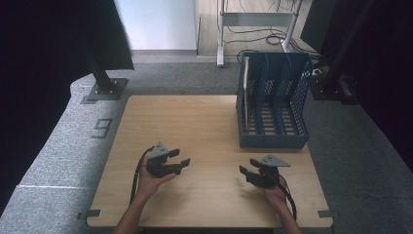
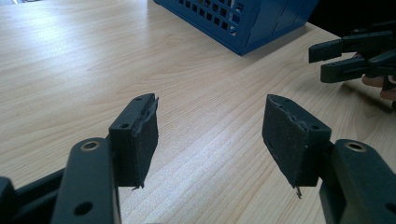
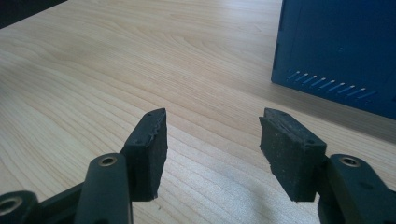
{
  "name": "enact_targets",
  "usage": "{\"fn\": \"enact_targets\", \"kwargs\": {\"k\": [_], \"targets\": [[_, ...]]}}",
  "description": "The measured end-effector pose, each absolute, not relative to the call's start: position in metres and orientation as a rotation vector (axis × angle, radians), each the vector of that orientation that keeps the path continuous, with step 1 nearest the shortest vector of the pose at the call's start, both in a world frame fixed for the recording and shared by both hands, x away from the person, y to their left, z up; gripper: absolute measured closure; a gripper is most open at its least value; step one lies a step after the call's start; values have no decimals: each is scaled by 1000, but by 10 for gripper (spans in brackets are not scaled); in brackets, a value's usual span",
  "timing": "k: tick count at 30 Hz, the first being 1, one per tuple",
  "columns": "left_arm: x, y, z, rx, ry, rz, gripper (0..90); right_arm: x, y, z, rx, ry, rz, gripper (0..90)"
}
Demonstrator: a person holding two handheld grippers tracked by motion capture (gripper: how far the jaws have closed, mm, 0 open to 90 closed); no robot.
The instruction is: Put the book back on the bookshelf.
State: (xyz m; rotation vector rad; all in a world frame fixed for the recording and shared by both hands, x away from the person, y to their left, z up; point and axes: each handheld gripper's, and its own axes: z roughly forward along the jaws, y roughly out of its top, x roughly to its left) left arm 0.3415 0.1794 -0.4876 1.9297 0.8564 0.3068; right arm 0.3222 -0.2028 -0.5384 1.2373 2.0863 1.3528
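Observation:
My left gripper (image 1: 181, 158) rests low over the wooden table (image 1: 195, 126) at the front left, jaws pointing right and open with nothing between them. In its own view the left gripper (image 2: 210, 128) has bare wood between the pads. My right gripper (image 1: 247, 170) sits at the front right, jaws pointing left and open, also empty. The right gripper (image 3: 212, 140) shows only table grain between its pads in the right gripper view. A blue mesh file rack (image 1: 273, 105) with upright dividers stands at the table's back right. The right gripper (image 2: 348, 58) appears at the far right of the left gripper view.
A cream-coloured sheet or folder (image 1: 246, 92) stands in the rack's leftmost slot. The blue rack (image 2: 243, 18) and blue rack (image 3: 336, 51) lie beyond each gripper. Black stands (image 1: 104, 78) and cables (image 1: 258, 34) are on the grey floor behind the table.

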Motion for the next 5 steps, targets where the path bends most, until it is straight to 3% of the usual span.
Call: {"fn": "enact_targets", "kwargs": {"k": [5], "targets": [[342,179,-488,1933,855,304,361,322,-204,-538,1237,2082,1351,406]]}}
